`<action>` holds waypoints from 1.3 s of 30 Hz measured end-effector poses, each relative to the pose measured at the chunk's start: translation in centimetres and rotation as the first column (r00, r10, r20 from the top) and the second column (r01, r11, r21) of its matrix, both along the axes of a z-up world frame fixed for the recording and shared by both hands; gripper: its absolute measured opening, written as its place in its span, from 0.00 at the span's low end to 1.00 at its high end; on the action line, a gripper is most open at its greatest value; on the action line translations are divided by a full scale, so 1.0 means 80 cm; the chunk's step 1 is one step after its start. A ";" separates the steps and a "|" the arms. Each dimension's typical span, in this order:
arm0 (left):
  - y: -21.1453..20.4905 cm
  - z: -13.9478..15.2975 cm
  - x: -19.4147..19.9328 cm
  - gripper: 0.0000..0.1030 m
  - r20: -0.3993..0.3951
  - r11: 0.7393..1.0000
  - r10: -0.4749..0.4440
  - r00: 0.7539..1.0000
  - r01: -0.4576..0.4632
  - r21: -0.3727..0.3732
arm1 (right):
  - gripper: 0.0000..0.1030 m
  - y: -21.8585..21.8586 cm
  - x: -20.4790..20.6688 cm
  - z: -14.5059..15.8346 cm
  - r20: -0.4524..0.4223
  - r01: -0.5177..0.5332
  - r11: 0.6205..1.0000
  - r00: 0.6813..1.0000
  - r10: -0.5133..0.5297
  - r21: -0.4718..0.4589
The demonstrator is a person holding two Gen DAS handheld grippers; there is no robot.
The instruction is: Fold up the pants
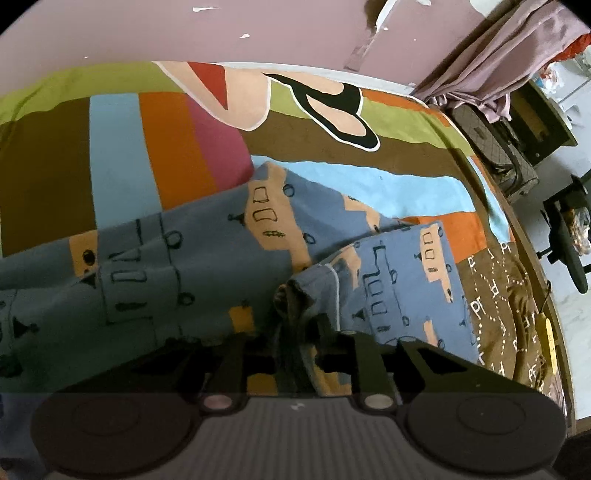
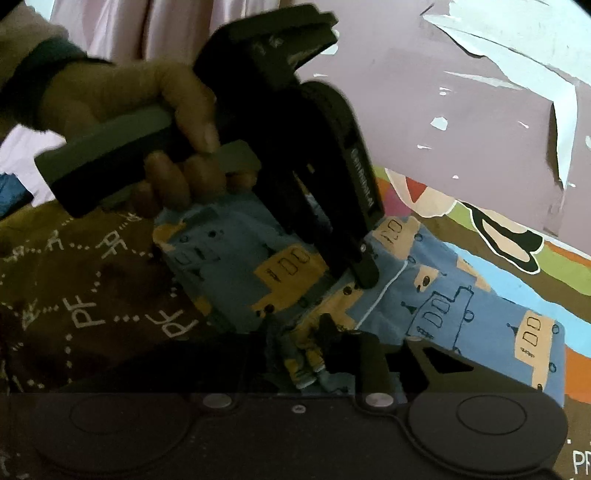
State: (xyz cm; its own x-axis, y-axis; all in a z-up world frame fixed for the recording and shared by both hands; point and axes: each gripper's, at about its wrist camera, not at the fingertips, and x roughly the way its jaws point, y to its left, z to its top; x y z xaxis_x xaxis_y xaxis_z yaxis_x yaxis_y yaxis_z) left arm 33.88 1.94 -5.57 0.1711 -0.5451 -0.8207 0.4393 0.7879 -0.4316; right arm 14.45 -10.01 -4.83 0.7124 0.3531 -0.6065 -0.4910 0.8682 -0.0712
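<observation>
Left tongs (image 1: 284, 332) & right tongs (image 2: 295, 343): jaws part-open, bunched pants (image 1: 207, 258) cloth between each, grip unclear. Pants on bedspread (image 1: 166, 147), folded end at 3 o'clock. Step: fold laid, releasing; next, withdraw clear w/o dragging.

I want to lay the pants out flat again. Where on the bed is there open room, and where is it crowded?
The striped bedspread is bare between the pants and the pink wall. It is crowded at the near edge, where both grippers sit in bunched cloth beside the brown blanket.
</observation>
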 end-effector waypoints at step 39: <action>0.001 0.000 -0.148 0.72 0.423 0.975 -0.041 0.905 -0.056 0.214 | 0.97 -0.072 0.154 0.005 0.015 0.044 0.995 0.999 -0.043 -0.094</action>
